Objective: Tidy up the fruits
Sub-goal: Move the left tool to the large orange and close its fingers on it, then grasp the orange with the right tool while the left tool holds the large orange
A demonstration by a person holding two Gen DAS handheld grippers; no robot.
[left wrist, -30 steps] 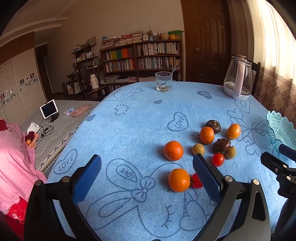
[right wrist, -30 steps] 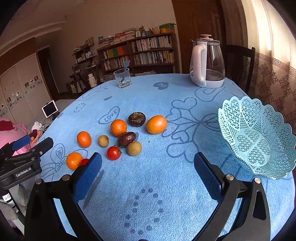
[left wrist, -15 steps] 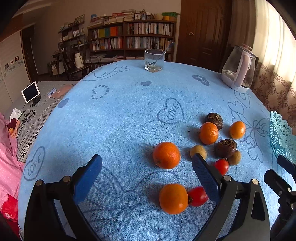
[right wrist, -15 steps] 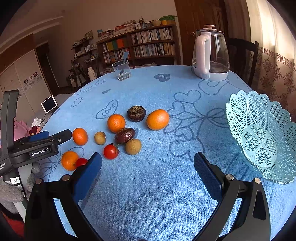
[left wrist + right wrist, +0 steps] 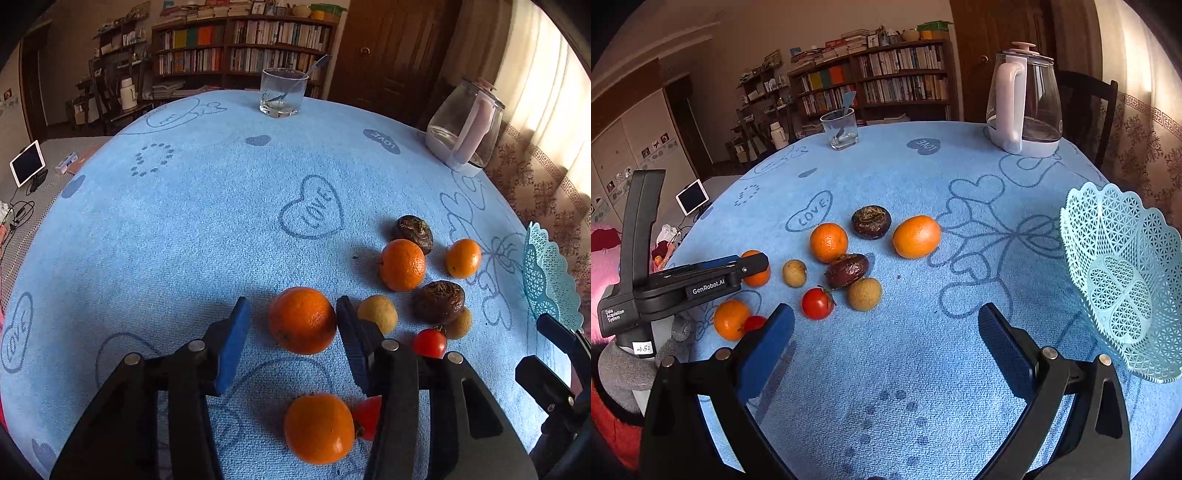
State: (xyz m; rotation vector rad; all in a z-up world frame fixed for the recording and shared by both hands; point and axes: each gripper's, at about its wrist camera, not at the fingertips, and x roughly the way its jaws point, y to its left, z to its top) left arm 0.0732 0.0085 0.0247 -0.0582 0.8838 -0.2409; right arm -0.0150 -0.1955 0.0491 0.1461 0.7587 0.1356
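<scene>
Several fruits lie on the blue tablecloth: oranges, two dark passion fruits, two small brown fruits and red tomatoes. My left gripper (image 5: 293, 321) is open, its blue pads on either side of one orange (image 5: 302, 320); the right pad touches it, the left pad stands a little off. Another orange (image 5: 319, 427) and a tomato (image 5: 367, 417) lie below it. My right gripper (image 5: 886, 328) is open and empty above bare cloth, near a tomato (image 5: 817, 303). The light blue lattice basket (image 5: 1126, 280) stands empty at the right.
A glass with a spoon (image 5: 282, 92) stands at the far edge of the table. A clear kettle (image 5: 1023, 107) stands at the back right. A chair (image 5: 1086, 110) is behind the kettle. The table drops off at the left toward a bed with a tablet (image 5: 26, 162).
My left gripper has moved forward and down over the fruits and narrowed around one orange. My right gripper has moved slightly closer to the fruits and stays open.
</scene>
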